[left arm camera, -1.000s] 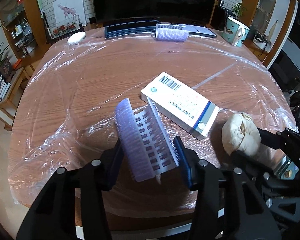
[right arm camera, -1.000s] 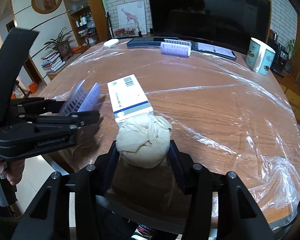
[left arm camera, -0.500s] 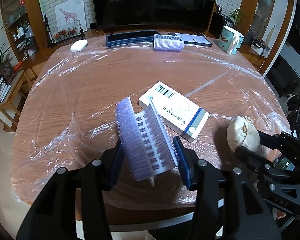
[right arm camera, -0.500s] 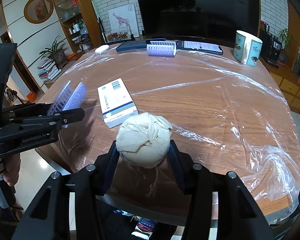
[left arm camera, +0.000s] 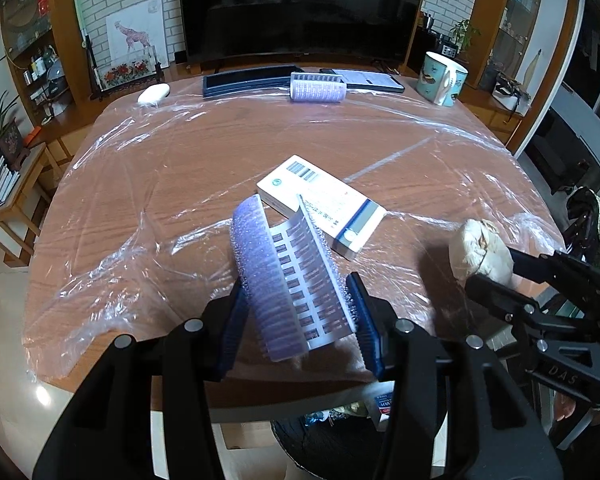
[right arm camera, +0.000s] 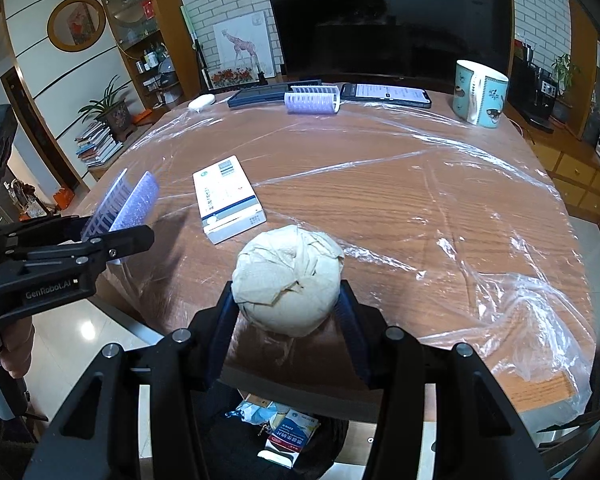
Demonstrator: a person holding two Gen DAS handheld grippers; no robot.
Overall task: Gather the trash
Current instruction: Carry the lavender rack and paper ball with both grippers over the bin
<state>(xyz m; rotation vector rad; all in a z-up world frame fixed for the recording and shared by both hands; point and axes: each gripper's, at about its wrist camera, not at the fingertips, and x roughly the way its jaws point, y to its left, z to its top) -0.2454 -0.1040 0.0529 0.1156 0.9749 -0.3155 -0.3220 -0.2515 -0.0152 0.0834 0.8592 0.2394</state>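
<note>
My left gripper [left arm camera: 296, 308] pinches the purple hair roller [left arm camera: 288, 276], my right gripper [right arm camera: 288, 304] clamps the paper wad [right arm camera: 290, 276], both hanging above the bin [right arm camera: 260, 440] for dropping.

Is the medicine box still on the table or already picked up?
On the table: the box lies flat on the plastic-covered table, clear of both grippers.

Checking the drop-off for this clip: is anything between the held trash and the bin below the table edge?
Nothing visible. The right gripper holds the paper ball and the left gripper the purple roller, both over the near table edge. The bin sits open just below, with only trash inside.
</note>
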